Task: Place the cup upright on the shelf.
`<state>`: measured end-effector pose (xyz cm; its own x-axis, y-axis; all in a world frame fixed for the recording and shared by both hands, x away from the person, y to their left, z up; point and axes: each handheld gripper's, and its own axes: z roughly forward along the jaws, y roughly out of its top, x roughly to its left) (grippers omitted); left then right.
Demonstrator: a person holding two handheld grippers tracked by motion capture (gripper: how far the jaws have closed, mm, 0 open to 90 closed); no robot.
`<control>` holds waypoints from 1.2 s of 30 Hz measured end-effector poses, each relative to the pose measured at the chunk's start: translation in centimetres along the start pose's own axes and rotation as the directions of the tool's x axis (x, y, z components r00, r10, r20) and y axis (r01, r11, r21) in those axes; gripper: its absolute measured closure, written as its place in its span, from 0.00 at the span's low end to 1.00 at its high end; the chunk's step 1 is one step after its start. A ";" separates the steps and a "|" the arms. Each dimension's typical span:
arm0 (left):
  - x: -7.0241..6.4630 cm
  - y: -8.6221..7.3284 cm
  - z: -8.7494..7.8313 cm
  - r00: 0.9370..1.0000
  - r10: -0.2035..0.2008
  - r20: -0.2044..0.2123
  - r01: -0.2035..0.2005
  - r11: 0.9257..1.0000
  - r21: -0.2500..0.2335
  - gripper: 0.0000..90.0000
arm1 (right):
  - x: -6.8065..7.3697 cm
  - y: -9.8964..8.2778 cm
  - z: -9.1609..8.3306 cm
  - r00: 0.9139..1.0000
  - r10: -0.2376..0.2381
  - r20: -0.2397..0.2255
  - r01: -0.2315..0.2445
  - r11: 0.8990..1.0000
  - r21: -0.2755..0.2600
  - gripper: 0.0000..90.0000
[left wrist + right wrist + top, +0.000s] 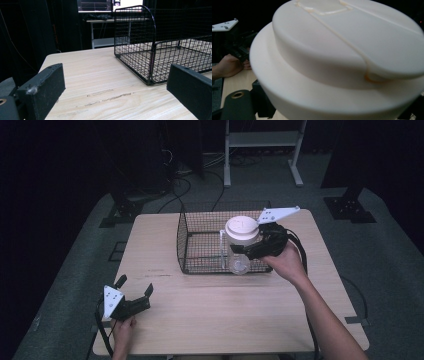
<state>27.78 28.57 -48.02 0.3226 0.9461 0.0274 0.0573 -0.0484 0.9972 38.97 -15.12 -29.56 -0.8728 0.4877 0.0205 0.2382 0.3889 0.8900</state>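
The right gripper (248, 251) is clamped on an upright clear plastic pitcher with a white round lid (239, 245) at the black wire basket's (190, 245) near rim, while the left gripper (134, 288), jaws apart, rests well apart near-left.

Two black tools (134, 292) (252, 251) — grey three-cornered plates, trailing black cables — bare forearms.

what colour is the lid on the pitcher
Off-white, cream. The lid shows best in the right gripper view, close up; the pitcher below it is clear.
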 end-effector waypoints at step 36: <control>0.0 0.0 0.0 1.000 -0.005 0.004 0.005 1.000 -0.003 0.01 | -4.6 3.6 6.4 0.999 0.018 0.027 -0.019 0.999 0.038 0.17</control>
<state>27.76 28.61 -48.03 0.3259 0.9452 0.0220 0.0558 -0.0425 0.9975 46.60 -10.98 -29.35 -0.8567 0.5153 0.0246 0.2710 0.4090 0.8713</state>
